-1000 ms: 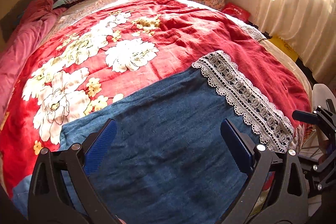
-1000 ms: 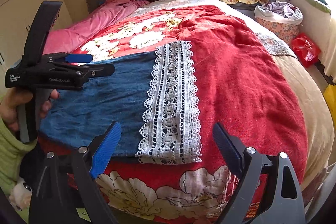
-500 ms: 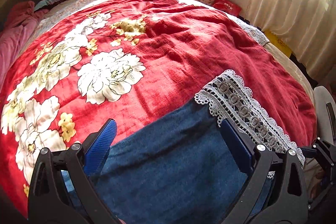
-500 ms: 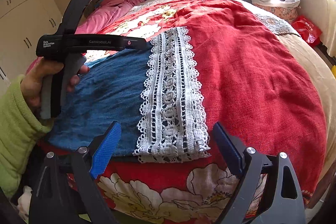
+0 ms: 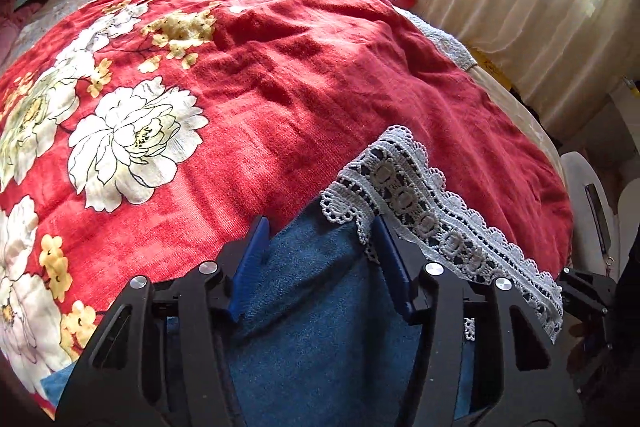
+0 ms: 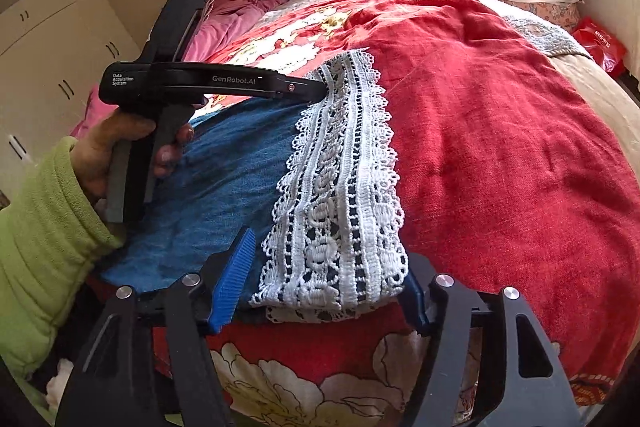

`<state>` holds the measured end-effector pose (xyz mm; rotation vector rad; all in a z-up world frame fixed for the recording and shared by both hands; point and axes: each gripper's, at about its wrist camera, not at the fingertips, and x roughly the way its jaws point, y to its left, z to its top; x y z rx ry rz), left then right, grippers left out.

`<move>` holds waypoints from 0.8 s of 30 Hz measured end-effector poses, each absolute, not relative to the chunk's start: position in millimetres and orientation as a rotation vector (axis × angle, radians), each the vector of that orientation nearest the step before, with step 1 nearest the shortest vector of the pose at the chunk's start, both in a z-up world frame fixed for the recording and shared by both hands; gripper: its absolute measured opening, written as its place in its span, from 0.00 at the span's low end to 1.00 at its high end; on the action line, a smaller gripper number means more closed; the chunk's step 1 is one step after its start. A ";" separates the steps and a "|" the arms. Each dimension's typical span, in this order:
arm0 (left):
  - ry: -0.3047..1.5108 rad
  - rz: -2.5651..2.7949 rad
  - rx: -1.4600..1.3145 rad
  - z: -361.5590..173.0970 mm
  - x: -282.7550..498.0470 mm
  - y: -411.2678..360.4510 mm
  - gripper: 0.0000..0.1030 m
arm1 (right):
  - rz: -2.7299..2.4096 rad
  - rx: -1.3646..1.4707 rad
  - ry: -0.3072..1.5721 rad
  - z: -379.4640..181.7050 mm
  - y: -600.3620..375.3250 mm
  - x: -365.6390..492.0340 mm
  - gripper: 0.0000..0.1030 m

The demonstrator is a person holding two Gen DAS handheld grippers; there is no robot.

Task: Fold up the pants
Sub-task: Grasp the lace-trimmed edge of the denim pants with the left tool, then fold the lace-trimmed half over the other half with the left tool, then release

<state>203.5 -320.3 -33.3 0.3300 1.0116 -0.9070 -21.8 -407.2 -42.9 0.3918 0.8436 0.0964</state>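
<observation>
Right wrist: soft, limp denim pants (image 6: 224,183) lay at the bed's near edge; both grippers (image 6: 326,285) (image 5: 320,259) spread, straddling lace-hem (image 6: 340,211) corners, the best hold

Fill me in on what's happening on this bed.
A person in a green fleece sleeve works two handheld grippers on blue denim pants with a white lace hem, spread over a red floral blanket. The left gripper sits at the far corner of the hem, the right gripper at the near corner. Both have their jaws partly open around the fabric edge; neither has clamped yet, and nothing is lifted.
</observation>
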 end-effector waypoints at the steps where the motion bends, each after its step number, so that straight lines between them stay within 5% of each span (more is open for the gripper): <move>1: 1.009 -0.911 0.336 -33.9 202.8 -322.0 0.45 | 0.099 0.391 0.841 -43.2 -405.7 -19.9 0.62; 5: 0.988 -0.921 0.352 -36.5 200.4 -323.9 0.47 | 0.159 0.398 0.832 -43.6 -401.0 -12.5 0.40; 11: 0.966 -0.920 0.408 -32.9 188.1 -333.1 0.23 | 0.165 0.408 0.829 -49.4 -398.6 -7.6 0.39; 16: 0.989 -0.913 0.325 -30.3 192.5 -324.1 0.14 | 0.198 0.392 0.825 -43.9 -395.1 -5.4 0.26; 24: 0.940 -0.952 0.129 2.4 193.8 -278.0 0.09 | 0.266 0.313 0.779 -16.3 -363.7 -3.7 0.25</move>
